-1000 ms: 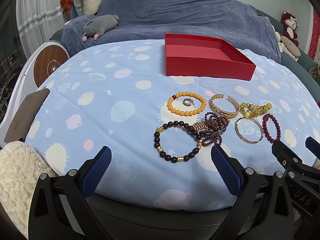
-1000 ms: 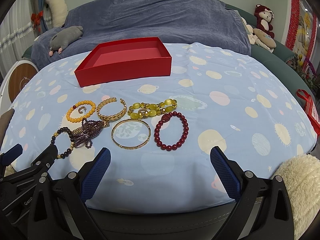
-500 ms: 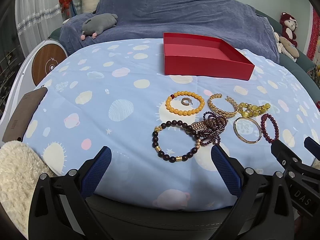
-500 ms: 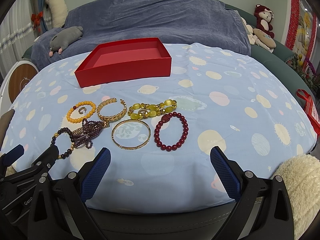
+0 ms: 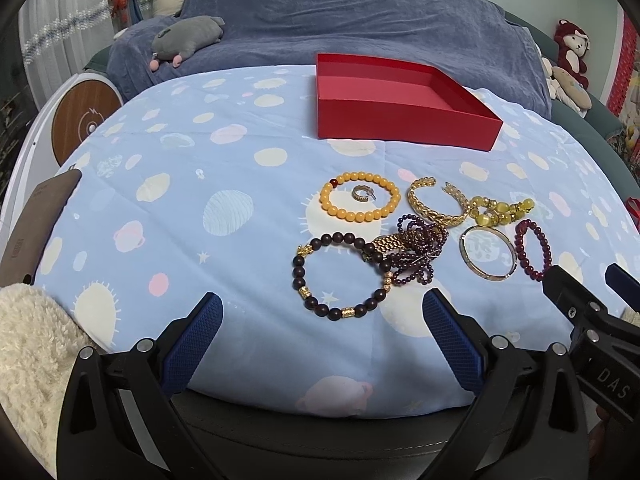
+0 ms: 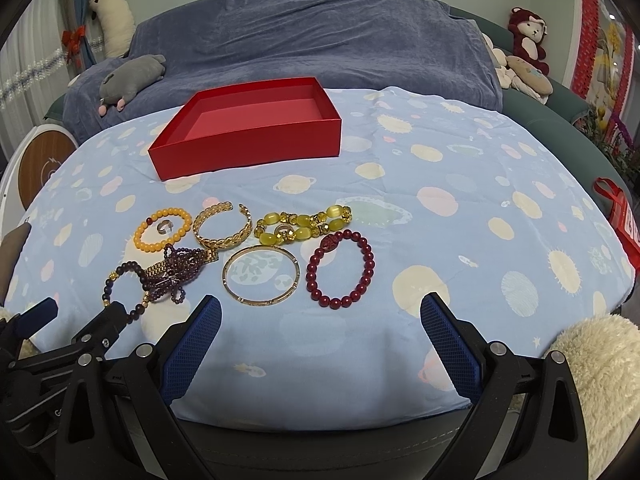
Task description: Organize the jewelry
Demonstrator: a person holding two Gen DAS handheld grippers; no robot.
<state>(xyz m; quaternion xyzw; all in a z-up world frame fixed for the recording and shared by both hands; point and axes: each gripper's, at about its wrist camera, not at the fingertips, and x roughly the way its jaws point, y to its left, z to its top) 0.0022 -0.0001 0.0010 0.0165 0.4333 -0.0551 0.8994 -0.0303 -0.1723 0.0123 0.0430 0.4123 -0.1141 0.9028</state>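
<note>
Several bracelets lie on the blue patterned cloth in front of an empty red box (image 5: 404,106) (image 6: 248,136). An orange bead bracelet (image 5: 360,197) rings a small ring (image 5: 362,193). A dark bead bracelet (image 5: 340,276), a purple bead tangle (image 5: 416,252), a gold cuff (image 6: 220,226), yellow beads (image 6: 304,224), a gold bangle (image 6: 261,274) and a red bead bracelet (image 6: 340,272) lie nearby. My left gripper (image 5: 322,334) is open, just short of the dark bracelet. My right gripper (image 6: 320,334) is open, just short of the bangle and red bracelet.
A blue-covered sofa with a grey plush (image 5: 188,36) stands behind the table. A brown phone-like slab (image 5: 36,224) lies at the left edge. Fluffy cream fabric (image 6: 600,380) sits at the near corners. Plush toys (image 6: 528,40) sit at the far right.
The left gripper has shifted slightly, so the jewelry sits a little lower-left in its view. The right gripper has hardly moved. Both stay open.
</note>
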